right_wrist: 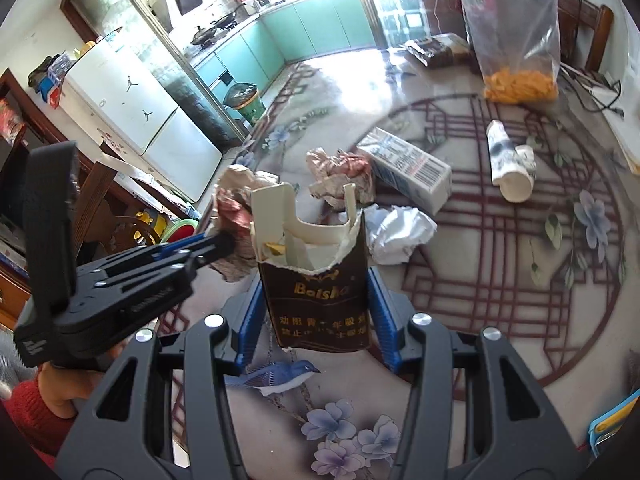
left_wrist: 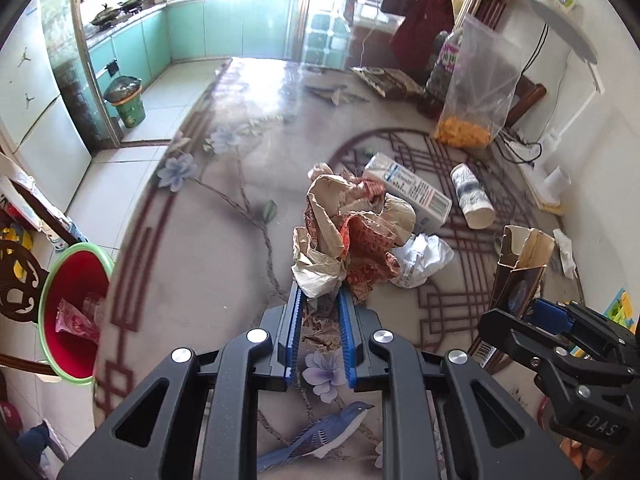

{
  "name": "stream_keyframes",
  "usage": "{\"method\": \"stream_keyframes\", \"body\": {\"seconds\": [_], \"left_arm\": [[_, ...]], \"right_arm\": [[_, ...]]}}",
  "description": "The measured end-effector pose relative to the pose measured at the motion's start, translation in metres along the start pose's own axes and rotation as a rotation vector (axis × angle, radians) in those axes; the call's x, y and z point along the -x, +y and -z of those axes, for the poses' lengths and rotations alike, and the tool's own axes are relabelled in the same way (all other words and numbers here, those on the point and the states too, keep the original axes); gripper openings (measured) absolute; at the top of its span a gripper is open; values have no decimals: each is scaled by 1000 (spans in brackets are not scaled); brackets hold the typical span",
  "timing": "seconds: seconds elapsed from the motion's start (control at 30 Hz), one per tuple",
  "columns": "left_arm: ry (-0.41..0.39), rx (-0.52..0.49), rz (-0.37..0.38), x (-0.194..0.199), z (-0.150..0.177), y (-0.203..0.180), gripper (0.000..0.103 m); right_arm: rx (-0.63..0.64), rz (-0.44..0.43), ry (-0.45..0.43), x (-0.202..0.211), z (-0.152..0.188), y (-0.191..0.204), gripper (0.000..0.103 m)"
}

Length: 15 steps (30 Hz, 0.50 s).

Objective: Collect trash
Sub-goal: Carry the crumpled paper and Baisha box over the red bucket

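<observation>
Left tongs (left_wrist: 319, 300) around crumpled paper (left_wrist: 352, 228), milk carton (left_wrist: 412, 190) apparently just behind.

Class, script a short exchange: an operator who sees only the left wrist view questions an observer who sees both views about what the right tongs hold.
Operator: The right tongs hold a brown box, edge-on to me. What does its face show?
Observer: The right tongs clamp the box by its sides, and the face reads "Baisha" in gold.
Operator: Is anything inside it?
Observer: The top is torn open, showing a cream liner and a yellow scrap.
</observation>
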State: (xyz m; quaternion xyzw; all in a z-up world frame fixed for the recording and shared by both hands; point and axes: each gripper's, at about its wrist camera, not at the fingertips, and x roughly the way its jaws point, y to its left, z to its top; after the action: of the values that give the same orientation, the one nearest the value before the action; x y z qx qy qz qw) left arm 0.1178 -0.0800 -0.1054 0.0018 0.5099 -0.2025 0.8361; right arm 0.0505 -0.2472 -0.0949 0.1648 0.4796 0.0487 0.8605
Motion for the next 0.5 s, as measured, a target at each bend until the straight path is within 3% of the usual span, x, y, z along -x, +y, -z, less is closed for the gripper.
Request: {"method": "stream_keyframes", "body": {"seconds": [0.17, 0.5], "left_arm": [[-57, -11, -52, 18, 3, 7, 15], [-91, 25, -78, 37, 8, 35, 15]], "right_arm": [[32, 18, -17, 6, -1, 12, 47], [81, 52, -36, 13, 0, 37, 47]]}}
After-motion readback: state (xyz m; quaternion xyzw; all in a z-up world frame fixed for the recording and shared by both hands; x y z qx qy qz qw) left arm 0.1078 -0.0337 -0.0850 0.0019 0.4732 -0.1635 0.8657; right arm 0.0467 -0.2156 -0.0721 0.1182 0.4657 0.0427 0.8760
